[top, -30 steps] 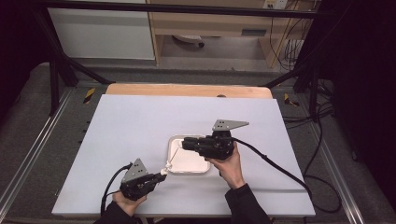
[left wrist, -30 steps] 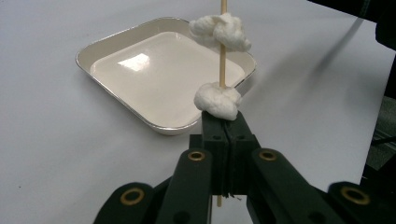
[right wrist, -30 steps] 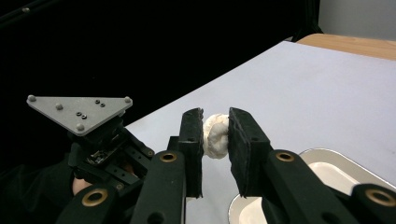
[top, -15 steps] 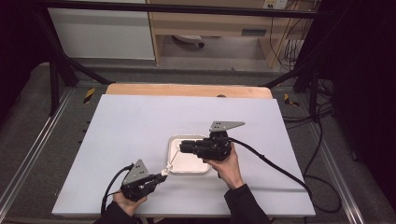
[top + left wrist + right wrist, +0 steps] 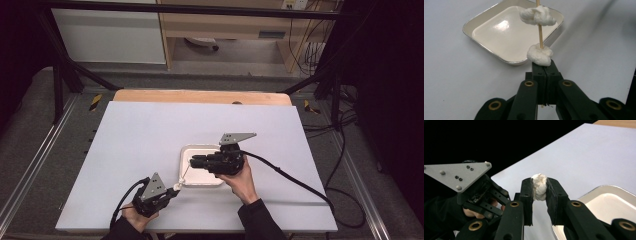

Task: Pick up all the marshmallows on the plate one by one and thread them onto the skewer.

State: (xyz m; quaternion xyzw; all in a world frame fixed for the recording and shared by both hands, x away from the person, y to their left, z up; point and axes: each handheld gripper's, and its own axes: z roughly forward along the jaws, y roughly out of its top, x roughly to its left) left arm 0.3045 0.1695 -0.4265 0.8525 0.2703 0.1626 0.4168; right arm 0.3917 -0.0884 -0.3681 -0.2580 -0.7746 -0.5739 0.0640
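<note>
Since the white lump (image 5: 539, 186) pinched between the right gripper (image 5: 539, 195) jaws looks soft and light, grip gently; left gripper (image 5: 545, 75) jaws, pressed together, clamp the thin, likely brittle skewer (image 5: 539, 32) low.

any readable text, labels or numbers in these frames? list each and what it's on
None readable.
Grey plate on the left gripper: screws, no print.
Tray, skewer, marshmallows: unmarked.
Yellow-black floor markers: stripes, no words.
White item at the top edge: too small to read.

The wooden skewer (image 5: 540, 30) runs off the top edge of the left gripper view (its tip unseen), and its lower end hides between the left gripper's (image 5: 545, 66) closed jaws.
</note>
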